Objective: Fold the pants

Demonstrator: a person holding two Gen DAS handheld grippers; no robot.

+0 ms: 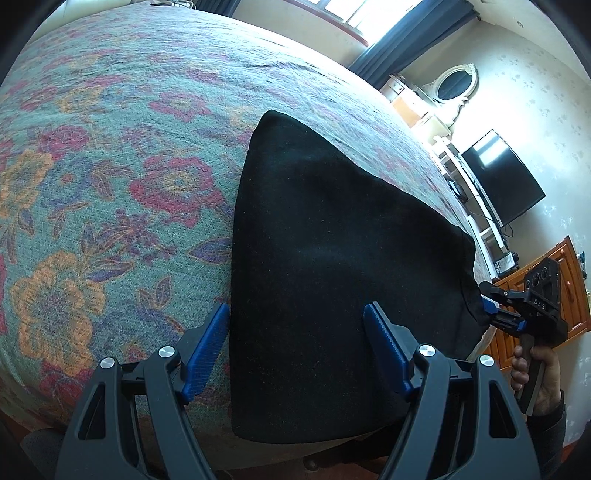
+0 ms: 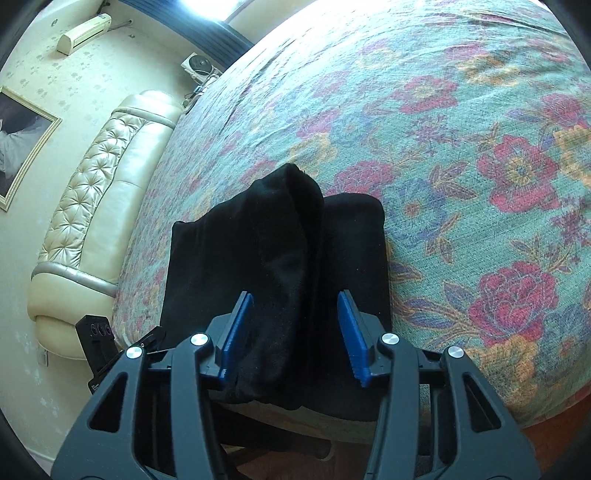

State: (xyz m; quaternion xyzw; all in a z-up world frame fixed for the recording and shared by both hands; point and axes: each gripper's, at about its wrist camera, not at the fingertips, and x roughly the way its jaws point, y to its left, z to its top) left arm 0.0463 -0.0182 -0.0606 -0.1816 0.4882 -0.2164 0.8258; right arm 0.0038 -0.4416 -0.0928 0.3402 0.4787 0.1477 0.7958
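On the bed, near its front edge: one pair of black pants, folded into a compact dark slab on the floral bedspread. From the right wrist view a raised fold of the pants humps up the middle, with flatter layers on both sides.

Left hand-held gripper: jaws spread wide, one blue pad over the bedspread just beside the pants' left edge, the other over the black fabric. Nothing clamped.

Right hand-held gripper: jaws also wide, straddling the raised fold; left pad touches or nearly touches the cloth, can't tell which. No grip on it. In the left wrist view the same gripper sits at the pants' right corner, tips right at the fabric edge, the person's hand on its handle.

Count: two grippers, one garment. No containers in view.

Around the room: cream tufted headboard, wall AC unit, framed picture, TV, oval mirror, wooden dresser, dark curtains.
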